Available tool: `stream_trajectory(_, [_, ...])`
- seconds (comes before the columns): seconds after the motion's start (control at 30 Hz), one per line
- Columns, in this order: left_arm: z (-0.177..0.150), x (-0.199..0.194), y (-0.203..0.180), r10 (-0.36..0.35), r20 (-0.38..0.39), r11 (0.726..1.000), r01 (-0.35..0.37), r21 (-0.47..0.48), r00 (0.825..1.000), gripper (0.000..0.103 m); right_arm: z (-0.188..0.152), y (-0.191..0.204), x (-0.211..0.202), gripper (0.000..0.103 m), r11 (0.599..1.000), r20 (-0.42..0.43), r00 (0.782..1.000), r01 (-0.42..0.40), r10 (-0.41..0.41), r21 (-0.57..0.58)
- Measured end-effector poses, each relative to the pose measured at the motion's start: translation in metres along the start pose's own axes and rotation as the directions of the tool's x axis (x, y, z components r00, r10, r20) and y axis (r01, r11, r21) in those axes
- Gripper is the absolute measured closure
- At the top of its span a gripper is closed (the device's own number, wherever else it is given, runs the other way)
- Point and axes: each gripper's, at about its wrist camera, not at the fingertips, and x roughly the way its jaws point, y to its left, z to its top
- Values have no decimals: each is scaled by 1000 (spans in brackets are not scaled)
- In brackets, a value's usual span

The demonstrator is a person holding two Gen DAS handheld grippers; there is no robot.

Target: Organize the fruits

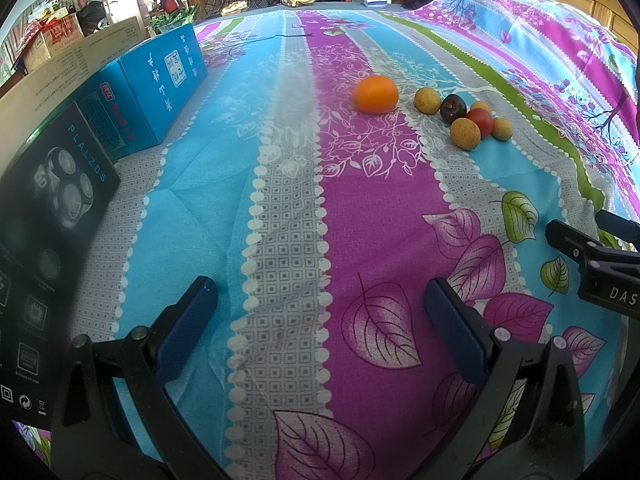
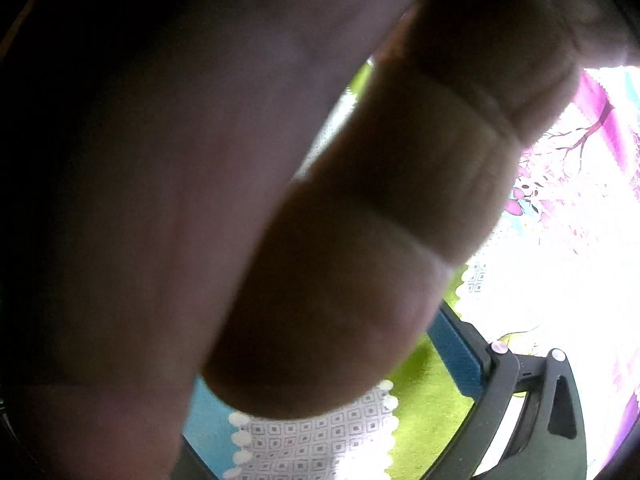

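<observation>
Our left gripper (image 1: 320, 312) sits low over the bedsheet (image 1: 280, 200), fingers spread wide with nothing between the blue pads (image 1: 188, 320). Fruit is well ahead of it on the sheet: orange (image 1: 375, 95) on the purple stripe, alone, and just right of it a tight cluster of four small yellow fruits, nearest one (image 1: 465, 132), plus a dark plum (image 1: 453, 108) and a red tomato (image 1: 480, 121) touching each other in the middle. The right gripper (image 1: 592, 240) shows at the right edge of the left view, apart from the fruit; we can't tell its finger state from there. The right wrist view is mostly blocked by a hand (image 2: 280, 200) close to the lens; only one blue pad (image 2: 456, 356) and some sheet are visible, the other finger is hidden, so still can't tell. Blue box (image 1: 160, 84) and a black shaver box (image 1: 44, 220) stand along the left side of the sheet.
</observation>
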Motion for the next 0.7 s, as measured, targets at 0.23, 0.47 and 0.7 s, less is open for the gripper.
stream_trajectory(0.23, [0, 0, 0, 0, 0, 1000, 0, 0, 1000, 0, -1, -1, 0, 0, 1000, 2, 1000, 1, -1, -1])
stream_trajectory(0.47, [0, 0, 0, 0, 0, 1000, 0, 0, 1000, 0, -1, -1, 1, 0, 1000, 1, 1000, 2, -2, -1])
stream_trajectory(0.7, [0, 0, 0, 0, 0, 1000, 0, 0, 1000, 0, -1, 0, 1, 0, 1000, 2, 1000, 2, -2, -1])
